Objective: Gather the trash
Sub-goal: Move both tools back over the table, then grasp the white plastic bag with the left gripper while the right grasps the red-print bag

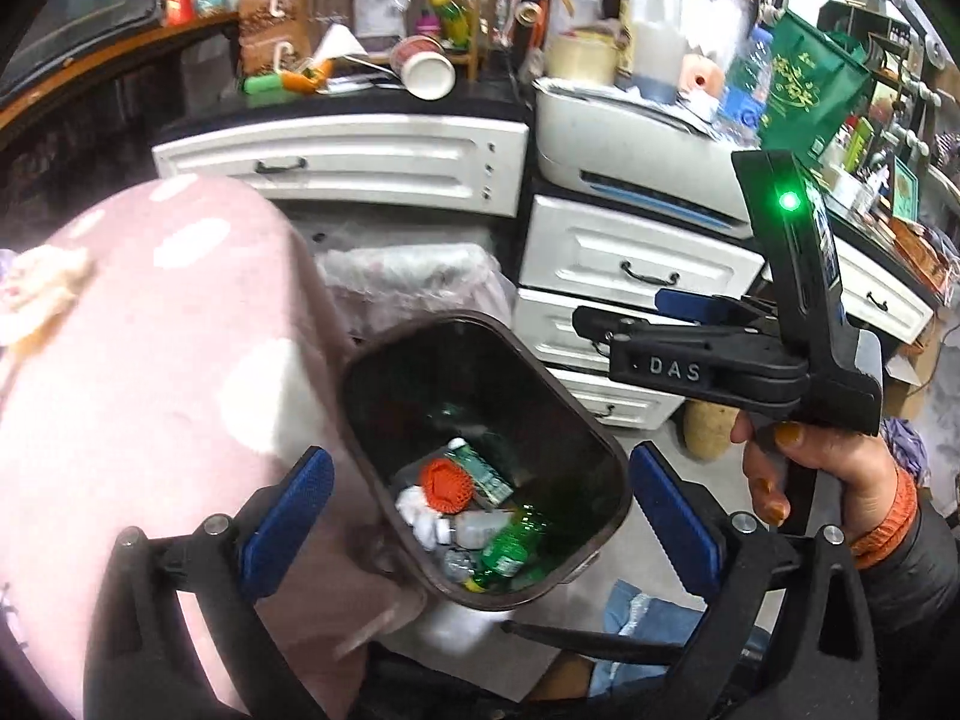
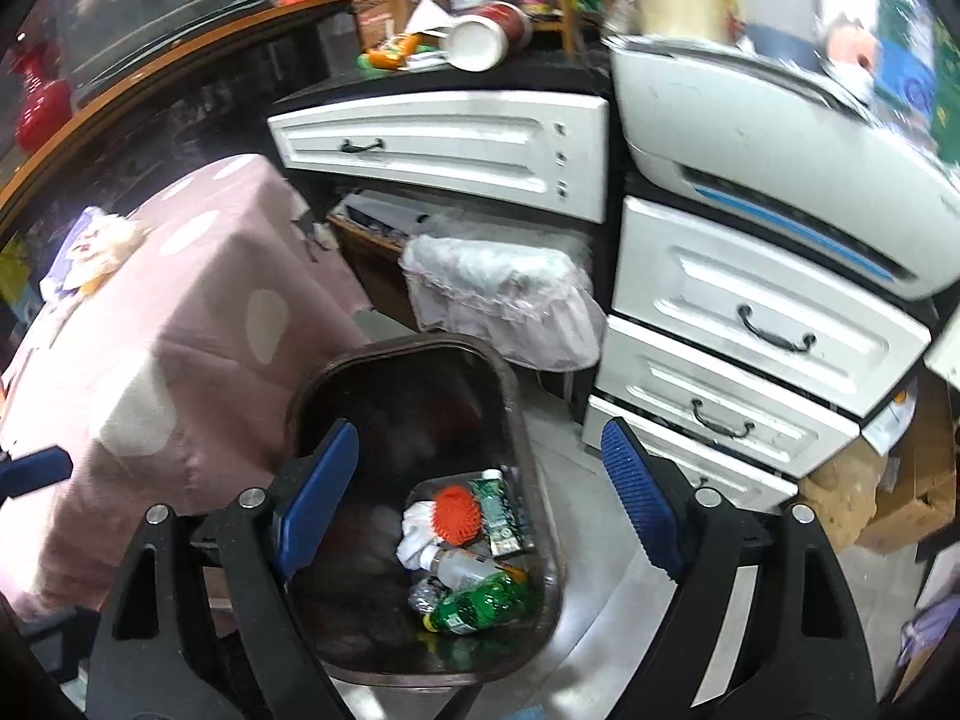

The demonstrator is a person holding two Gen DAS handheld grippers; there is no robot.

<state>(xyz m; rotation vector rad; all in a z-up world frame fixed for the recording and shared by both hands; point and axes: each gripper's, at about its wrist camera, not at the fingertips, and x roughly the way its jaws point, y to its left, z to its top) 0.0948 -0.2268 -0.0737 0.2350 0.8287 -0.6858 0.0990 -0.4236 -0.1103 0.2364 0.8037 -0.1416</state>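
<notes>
A dark brown trash bin (image 1: 420,321) (image 2: 408,345) stands on the floor below both grippers. Inside lie an orange spiky ball (image 1: 445,485) (image 2: 457,514), a green plastic bottle (image 1: 510,543) (image 2: 480,603), a clear bottle (image 2: 462,570), white tissue (image 2: 420,531) and a green carton (image 2: 498,516). My left gripper (image 1: 480,459) hangs open above the bin with nothing between its blue pads. My right gripper (image 2: 480,438) is also open and empty over the bin. In the left wrist view the right gripper (image 1: 627,312) shows at the right, held by a person's hand (image 1: 810,474).
A table under a pink dotted cloth (image 1: 150,360) (image 2: 180,300) touches the bin's left side. White drawers (image 1: 636,264) (image 2: 762,324) and a printer (image 2: 750,138) stand behind, beside a second bin lined with clear plastic (image 2: 498,288). The counter above is cluttered, with a tipped cup (image 1: 423,66).
</notes>
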